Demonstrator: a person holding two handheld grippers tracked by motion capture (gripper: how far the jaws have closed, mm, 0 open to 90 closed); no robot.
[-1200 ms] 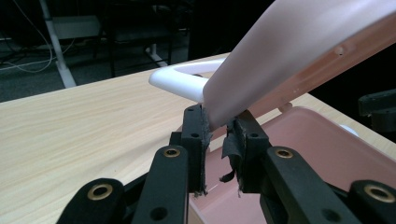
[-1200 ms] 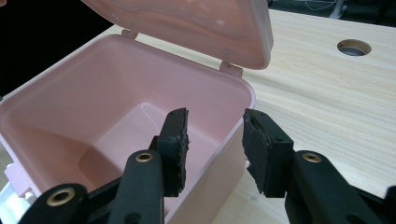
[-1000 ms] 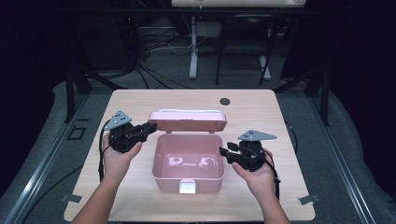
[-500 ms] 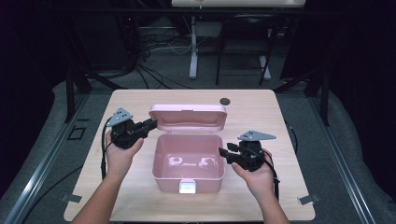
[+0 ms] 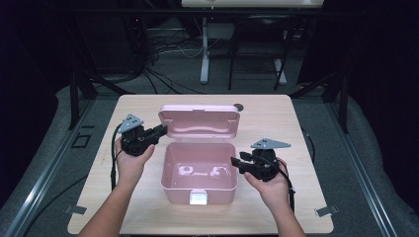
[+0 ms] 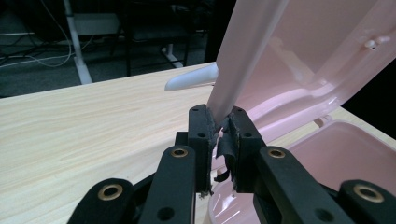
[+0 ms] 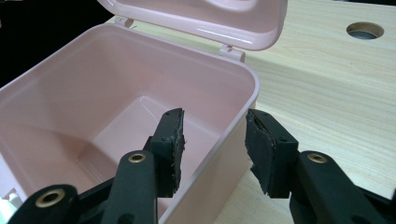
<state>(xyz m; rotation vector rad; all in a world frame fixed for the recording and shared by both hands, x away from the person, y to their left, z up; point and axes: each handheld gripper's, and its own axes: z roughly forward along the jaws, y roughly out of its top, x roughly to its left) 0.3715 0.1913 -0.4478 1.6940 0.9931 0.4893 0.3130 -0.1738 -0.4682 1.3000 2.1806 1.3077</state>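
Left gripper (image 6: 219, 135) pinched on lid (image 5: 200, 120) edge, jaws just closing. Right gripper (image 7: 212, 149) loose astride pink box (image 5: 198, 185) wall, pads not pressing, jaws just opening. Box mid-table, lid propped up. Step: likely swinging lid; next needs steady arc. Wooden table (image 5: 291, 133); dark room, cables behind.

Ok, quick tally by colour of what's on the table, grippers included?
Pink: 1, the box with its raised lid
Black: 2, the left gripper and the right gripper
Total: 3
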